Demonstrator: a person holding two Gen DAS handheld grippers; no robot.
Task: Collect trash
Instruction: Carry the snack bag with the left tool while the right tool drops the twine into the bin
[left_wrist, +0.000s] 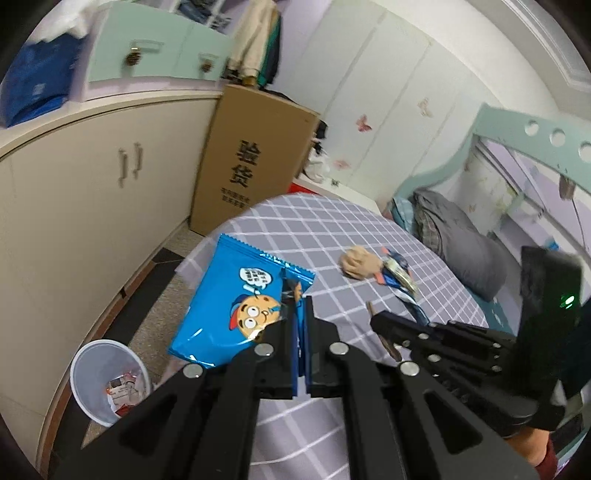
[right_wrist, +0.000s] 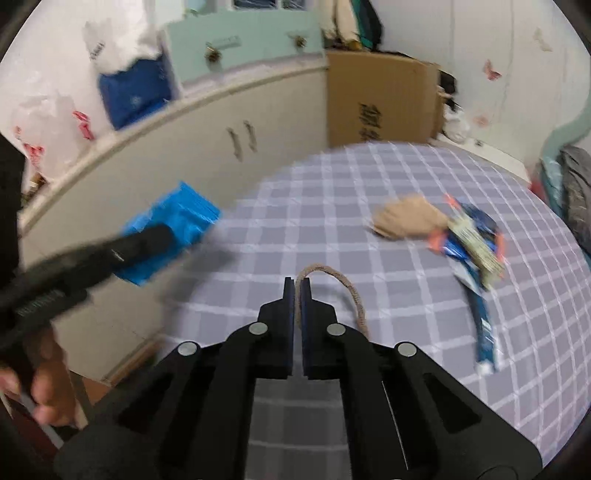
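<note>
My left gripper (left_wrist: 297, 297) is shut on a blue snack bag (left_wrist: 236, 295) with a cartoon cookie face, held over the bed's left edge. The right wrist view shows that bag (right_wrist: 173, 221) blurred at the left, in the left gripper (right_wrist: 159, 236). My right gripper (right_wrist: 297, 286) is shut on a loop of brown twine (right_wrist: 351, 295), which arcs to the right above the sheet. The left wrist view shows the right gripper (left_wrist: 375, 319) at the right, with the twine (left_wrist: 386, 339) hanging from it. Crumpled brown paper (right_wrist: 406, 218) and blue wrappers (right_wrist: 469, 240) lie on the bed.
A white bin (left_wrist: 107, 380) holding scraps stands on the floor below the bag. The bed has a grey checked sheet (left_wrist: 332, 229) and grey bedding (left_wrist: 461, 254) at its right. A cardboard box (left_wrist: 255, 158) and cream cabinets (left_wrist: 92, 192) line the left side. A hand (right_wrist: 48, 387) grips the left tool.
</note>
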